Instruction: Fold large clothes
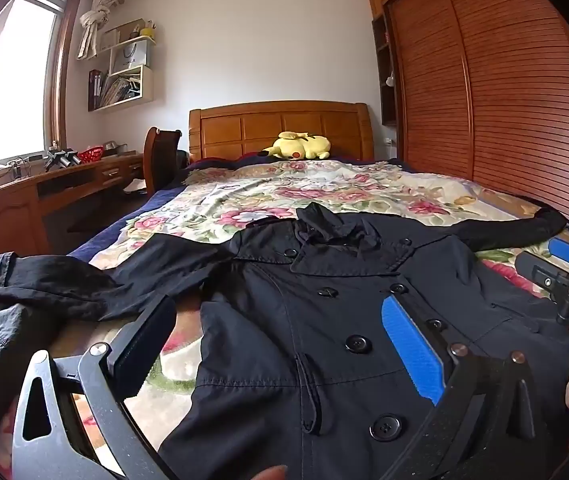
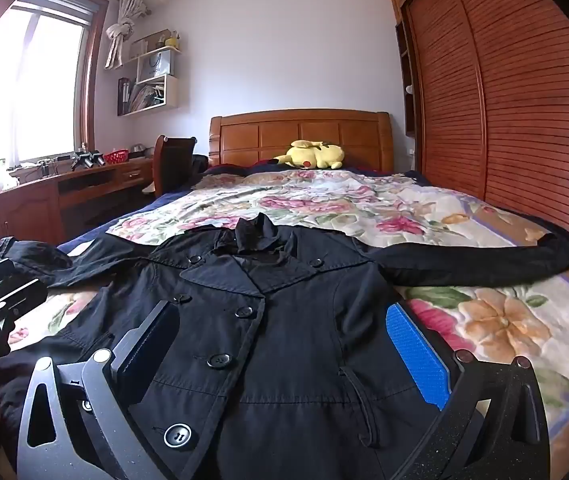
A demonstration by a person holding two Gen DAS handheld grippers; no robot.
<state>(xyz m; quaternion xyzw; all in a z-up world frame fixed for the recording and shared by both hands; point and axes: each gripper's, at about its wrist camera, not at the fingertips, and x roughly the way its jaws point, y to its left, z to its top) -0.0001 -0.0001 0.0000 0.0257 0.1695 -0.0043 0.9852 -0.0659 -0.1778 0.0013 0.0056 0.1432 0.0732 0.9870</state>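
Ahead of both wide-open, empty claws, left claw point(image 1: 276, 344) and right claw point(image 2: 284, 344), a black coat point(image 2: 284, 300) lies buttoned, face up on the floral bed point(image 2: 464, 320), sleeves spread outward.

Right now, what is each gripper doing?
Left gripper: open, empty, above the black coat.
Right gripper: open, empty, above the coat.

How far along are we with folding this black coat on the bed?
Done: the black trench coat lies front up and buttoned on the floral bedspread, sleeves out to both sides.
In hand: nothing. The left gripper and right gripper hover open over the coat's front.
Left: every fold. The left sleeve lies rumpled, the right sleeve stretched straight.
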